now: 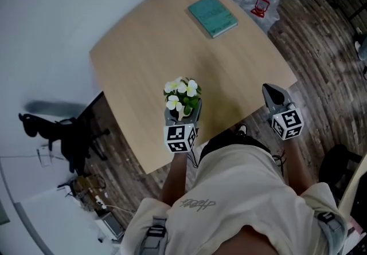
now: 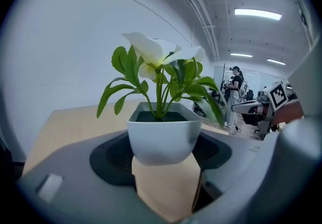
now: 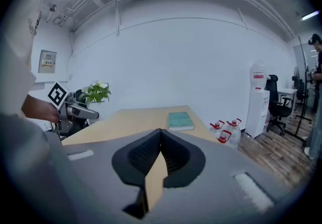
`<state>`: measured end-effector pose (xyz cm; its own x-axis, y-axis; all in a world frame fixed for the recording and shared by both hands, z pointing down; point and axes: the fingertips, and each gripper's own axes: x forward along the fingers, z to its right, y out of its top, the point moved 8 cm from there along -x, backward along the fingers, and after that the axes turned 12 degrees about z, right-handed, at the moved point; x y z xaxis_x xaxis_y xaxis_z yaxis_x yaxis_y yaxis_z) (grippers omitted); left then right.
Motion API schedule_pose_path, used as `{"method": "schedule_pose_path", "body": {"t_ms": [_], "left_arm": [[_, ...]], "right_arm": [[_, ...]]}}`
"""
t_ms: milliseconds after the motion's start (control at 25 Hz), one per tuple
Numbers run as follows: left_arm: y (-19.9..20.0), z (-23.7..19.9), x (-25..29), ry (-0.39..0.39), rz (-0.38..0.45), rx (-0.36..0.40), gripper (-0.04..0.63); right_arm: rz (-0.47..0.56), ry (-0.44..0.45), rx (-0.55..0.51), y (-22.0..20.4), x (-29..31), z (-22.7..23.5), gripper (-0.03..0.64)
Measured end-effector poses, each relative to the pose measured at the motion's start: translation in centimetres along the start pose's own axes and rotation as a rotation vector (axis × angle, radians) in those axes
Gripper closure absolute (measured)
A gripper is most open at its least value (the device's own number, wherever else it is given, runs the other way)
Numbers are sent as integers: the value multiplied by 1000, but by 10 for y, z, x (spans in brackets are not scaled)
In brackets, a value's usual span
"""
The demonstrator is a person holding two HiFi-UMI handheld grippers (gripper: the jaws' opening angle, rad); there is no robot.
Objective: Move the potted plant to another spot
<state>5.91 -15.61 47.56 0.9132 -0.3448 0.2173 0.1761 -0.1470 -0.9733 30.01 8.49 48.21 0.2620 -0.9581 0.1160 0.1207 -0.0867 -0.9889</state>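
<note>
White and glossy, the small rounded-square potted plant (image 2: 161,135) looks light and rigid but slick-walled. I judge the pot's flat sides, below the rim, to be the right place to take hold. The thin green stems and soft white-and-yellow blooms would bruise if squeezed, and a tilt could spill the dark soil. The left gripper (image 2: 162,148) has it just there: its fingers stand wide, their ribbed black pads pressed on either side of the pot, which sits upright between them. Long leaves fan out above the rim.

The plant is at about 6 o'clock on the pale wooden surface (image 1: 143,47), close to the near edge. Whether its base is clear of the wood is hard to tell, though it seems slightly raised. The right gripper (image 3: 161,135) is off at 4 o'clock, its fingers closed together on nothing. A teal rectangular book (image 1: 213,15) lies well apart at 1 o'clock.
</note>
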Motion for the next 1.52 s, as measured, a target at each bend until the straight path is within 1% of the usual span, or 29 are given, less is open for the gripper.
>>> {"method": "schedule_pose_path", "body": {"t_ms": [160, 360, 560, 720, 960, 1120, 1240, 1520], "left_arm": [[-3, -6, 17, -48, 7, -12, 239], [-3, 2, 33, -97, 11, -26, 239], [-3, 5, 33, -107, 5, -34, 239], [-7, 15, 39, -95, -17, -33, 239], [0, 38, 54, -39, -38, -27, 239], [5, 58, 76, -5, -60, -40, 239], [7, 74, 100, 3, -68, -38, 239], [11, 110, 159, -14, -85, -18, 239]], "right_arm": [[7, -43, -30, 11, 6, 6, 614], [-31, -55, -24, 4, 3, 4, 614], [-47, -39, -39, 0, 11, 3, 614], [-45, -2, -36, -3, 14, 16, 614], [-28, 57, -13, -2, 26, 53, 614], [-31, 82, 2, -1, 39, 93, 614], [-43, 86, 29, -5, 45, 127, 614], [-36, 89, 38, -10, 58, 187, 614]]}}
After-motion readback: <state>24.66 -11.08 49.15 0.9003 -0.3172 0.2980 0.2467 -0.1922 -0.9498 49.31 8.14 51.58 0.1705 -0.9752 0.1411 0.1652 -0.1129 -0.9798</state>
